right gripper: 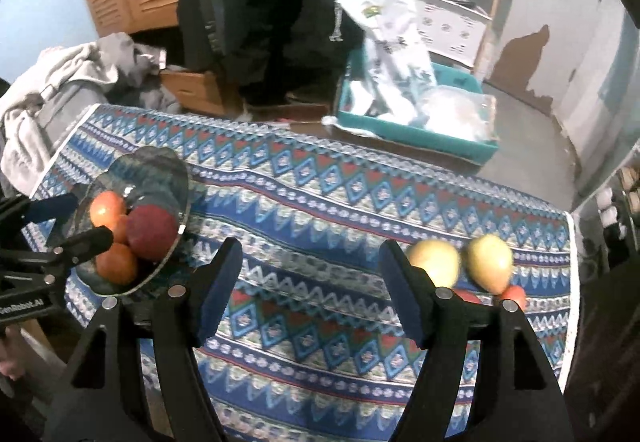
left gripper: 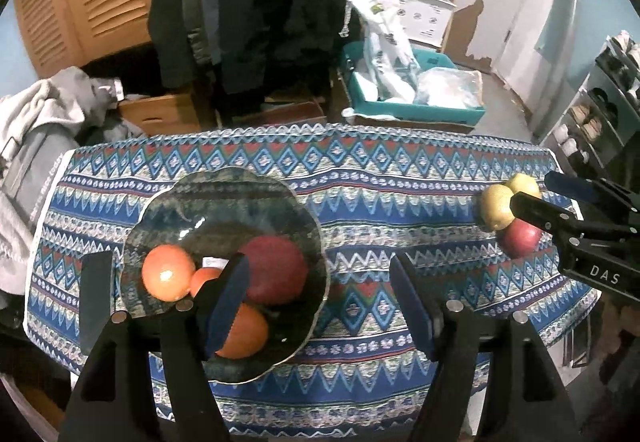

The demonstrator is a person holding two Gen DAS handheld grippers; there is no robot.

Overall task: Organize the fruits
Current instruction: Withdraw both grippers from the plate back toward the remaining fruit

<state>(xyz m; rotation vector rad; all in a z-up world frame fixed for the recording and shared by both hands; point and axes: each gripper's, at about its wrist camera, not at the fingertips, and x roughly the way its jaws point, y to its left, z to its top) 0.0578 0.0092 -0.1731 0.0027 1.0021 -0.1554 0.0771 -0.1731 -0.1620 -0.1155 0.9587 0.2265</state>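
Both tongs gape empty, and the right gripper (right gripper: 310, 290) risks nudging the clustered yellow fruits (right gripper: 434, 262) off the table edge (right gripper: 570, 238), while the left gripper (left gripper: 320, 298) hovers by the bowl (left gripper: 224, 186).

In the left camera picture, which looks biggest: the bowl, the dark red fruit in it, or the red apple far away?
1. bowl
2. dark red fruit
3. red apple, though it sits farther away, so its true size is unsure.
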